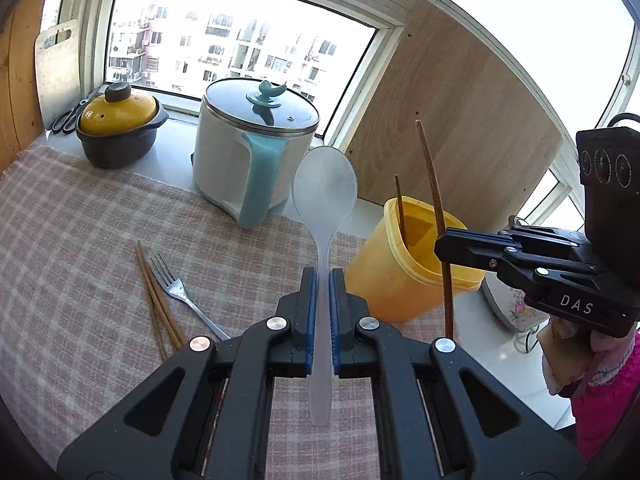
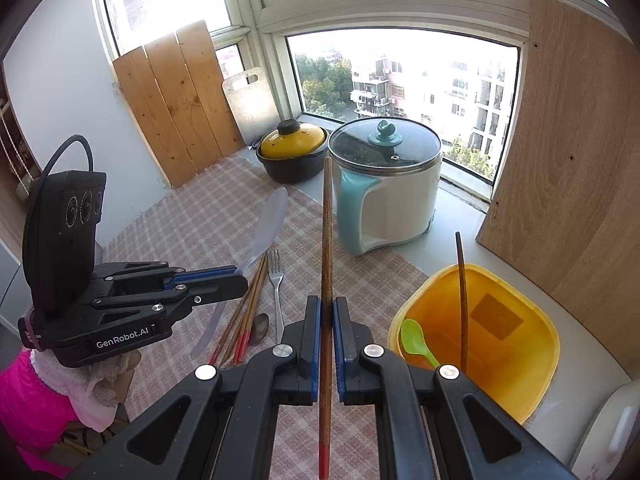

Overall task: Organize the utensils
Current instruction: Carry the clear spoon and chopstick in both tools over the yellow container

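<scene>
My left gripper (image 1: 324, 276) is shut on a translucent plastic spoon (image 1: 325, 192), bowl up, above the checked cloth; it also shows in the right wrist view (image 2: 240, 276) with the spoon (image 2: 272, 220). My right gripper (image 2: 328, 304) is shut on a brown chopstick (image 2: 327, 240) with a red end; in the left wrist view this gripper (image 1: 444, 246) holds the chopstick (image 1: 434, 184) at the rim of the yellow container (image 1: 400, 276). The container (image 2: 520, 360) holds one chopstick (image 2: 463, 300) and a green spoon (image 2: 416, 342). A fork (image 1: 176, 284) and chopsticks (image 1: 154, 304) lie on the cloth.
A white and teal electric pot (image 1: 248, 148) and a yellow-lidded black pot (image 1: 116, 128) stand by the window. A wooden board (image 1: 460, 128) leans behind the container. Scissors (image 1: 68, 116) and a cutting board (image 1: 56, 68) are at the far left. A metal spoon (image 2: 260, 326) lies by the chopsticks.
</scene>
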The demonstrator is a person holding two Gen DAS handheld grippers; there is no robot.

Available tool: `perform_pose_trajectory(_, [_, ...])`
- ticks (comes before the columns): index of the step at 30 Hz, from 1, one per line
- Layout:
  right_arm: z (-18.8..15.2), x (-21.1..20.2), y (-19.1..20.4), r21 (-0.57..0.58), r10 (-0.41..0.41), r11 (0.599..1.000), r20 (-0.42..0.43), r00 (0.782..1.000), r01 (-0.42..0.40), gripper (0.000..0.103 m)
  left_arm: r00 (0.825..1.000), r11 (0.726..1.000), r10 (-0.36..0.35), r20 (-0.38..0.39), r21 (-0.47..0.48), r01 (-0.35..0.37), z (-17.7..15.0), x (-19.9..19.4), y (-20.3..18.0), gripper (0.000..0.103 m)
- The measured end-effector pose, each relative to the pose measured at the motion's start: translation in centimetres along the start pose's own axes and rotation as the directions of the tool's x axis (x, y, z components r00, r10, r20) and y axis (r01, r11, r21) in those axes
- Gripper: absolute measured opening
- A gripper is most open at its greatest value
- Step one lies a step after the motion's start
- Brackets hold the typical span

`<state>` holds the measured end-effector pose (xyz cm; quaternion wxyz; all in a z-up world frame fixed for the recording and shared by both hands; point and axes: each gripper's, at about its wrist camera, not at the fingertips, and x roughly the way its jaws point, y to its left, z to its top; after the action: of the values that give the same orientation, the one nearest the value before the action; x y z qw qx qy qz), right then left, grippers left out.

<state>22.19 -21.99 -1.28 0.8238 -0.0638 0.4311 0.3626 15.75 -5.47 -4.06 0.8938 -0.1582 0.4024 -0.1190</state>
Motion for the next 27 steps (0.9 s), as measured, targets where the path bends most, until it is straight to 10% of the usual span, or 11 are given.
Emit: perform_pose_trajectory(27, [2.9, -4.9, -9.2, 0.055, -0.078, 0.996, 0.135, 0.988, 0.071, 0.003, 0.998, 0.998, -0.049, 0.038, 0.042, 0.048, 5.6, 7.9, -9.4, 0.004])
